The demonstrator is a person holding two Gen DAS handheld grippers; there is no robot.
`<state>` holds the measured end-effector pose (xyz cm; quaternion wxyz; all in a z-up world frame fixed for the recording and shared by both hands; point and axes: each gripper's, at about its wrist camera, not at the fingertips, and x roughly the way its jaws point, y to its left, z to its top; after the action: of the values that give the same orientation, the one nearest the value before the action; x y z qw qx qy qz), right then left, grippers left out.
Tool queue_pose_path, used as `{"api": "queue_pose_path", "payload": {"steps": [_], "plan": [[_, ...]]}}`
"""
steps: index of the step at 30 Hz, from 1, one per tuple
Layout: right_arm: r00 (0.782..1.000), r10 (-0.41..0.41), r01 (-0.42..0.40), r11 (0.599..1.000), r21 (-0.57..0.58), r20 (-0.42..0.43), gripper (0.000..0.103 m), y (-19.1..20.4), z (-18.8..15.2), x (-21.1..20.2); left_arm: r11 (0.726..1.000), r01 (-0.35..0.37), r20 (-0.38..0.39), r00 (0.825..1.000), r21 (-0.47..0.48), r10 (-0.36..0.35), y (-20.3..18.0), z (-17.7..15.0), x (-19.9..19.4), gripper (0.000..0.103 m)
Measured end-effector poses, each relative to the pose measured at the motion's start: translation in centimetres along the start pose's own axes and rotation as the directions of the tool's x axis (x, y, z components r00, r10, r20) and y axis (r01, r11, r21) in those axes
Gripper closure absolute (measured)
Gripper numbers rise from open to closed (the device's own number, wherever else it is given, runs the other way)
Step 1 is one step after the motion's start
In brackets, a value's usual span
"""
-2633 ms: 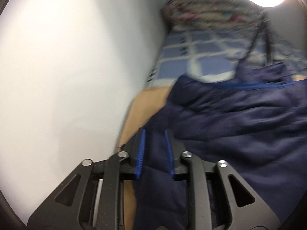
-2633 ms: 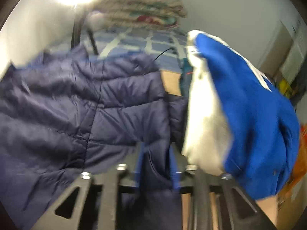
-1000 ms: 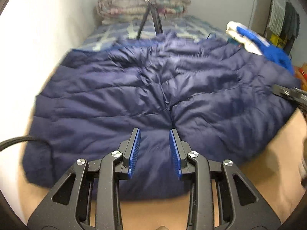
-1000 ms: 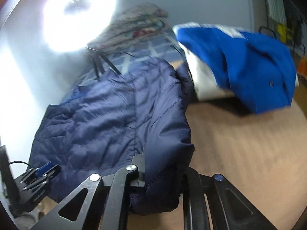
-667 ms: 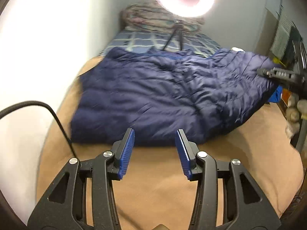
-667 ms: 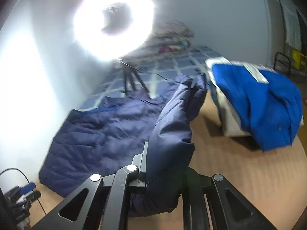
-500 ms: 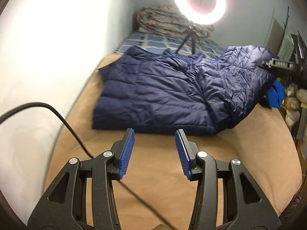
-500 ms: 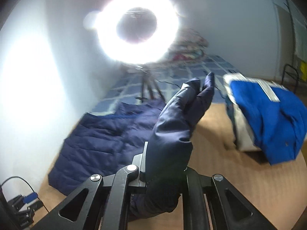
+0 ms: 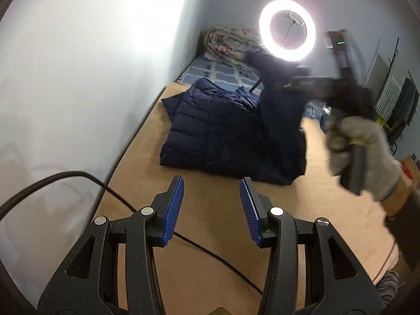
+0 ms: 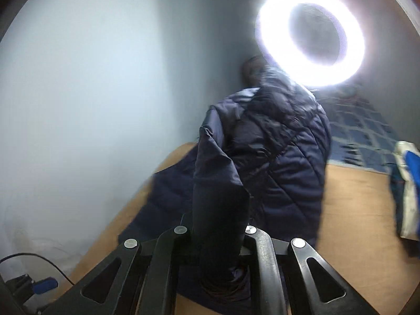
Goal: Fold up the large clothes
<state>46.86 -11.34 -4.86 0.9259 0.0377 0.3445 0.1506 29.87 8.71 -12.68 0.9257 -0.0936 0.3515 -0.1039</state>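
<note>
Pale blue walls point(image 9: 78, 78) enclose the bed point(image 9: 210, 236), which carries a tan cover, a blue checked sheet point(image 9: 223, 72) and a rolled floral quilt point(image 9: 228, 44) at its head. A lit ring light point(image 9: 287, 30) stands beyond. A blue and white garment point(image 10: 408, 191) lies at the bed's right side. A black cable point(image 9: 78, 177) crosses the near cover. The navy puffer jacket point(image 9: 223, 134) lies on the bed near the wall, quilted, one side raised. Left tool point(image 9: 212, 207): fingers spread, holding nothing. Right tool point(image 10: 218, 233): pinching the raised jacket edge, gripped by a gloved hand point(image 9: 365, 155).
</note>
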Motion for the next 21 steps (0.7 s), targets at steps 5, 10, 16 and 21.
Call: {"api": "queue_pose_path", "payload": {"steps": [5, 10, 16, 21], "plan": [[0.992, 0.074, -0.079, 0.996, -0.045, -0.102, 0.095, 5.0, -1.6, 5.3, 1.000, 0.004, 0.006, 1.000, -0.021, -0.004, 0.8, -0.6, -1.5, 0.058], [0.982, 0.076, -0.095, 0.990, -0.101, -0.175, 0.095, 8.1, -3.7, 8.8, 1.000, -0.003, 0.005, 1.000, -0.018, 0.003, 1.2, -1.0, -2.2, 0.058], [0.977, 0.078, -0.098, 0.991, -0.093, -0.198, 0.094, 7.9, -4.3, 10.5, 1.000, -0.008, -0.008, 1.000, -0.014, 0.008, 1.3, -1.6, -2.0, 0.058], [0.970, 0.109, -0.128, 0.989, -0.075, -0.216, 0.094, 9.4, -4.7, 11.7, 1.000, -0.006, -0.031, 0.999, 0.011, 0.006, 0.6, -2.5, -1.6, 0.057]]}}
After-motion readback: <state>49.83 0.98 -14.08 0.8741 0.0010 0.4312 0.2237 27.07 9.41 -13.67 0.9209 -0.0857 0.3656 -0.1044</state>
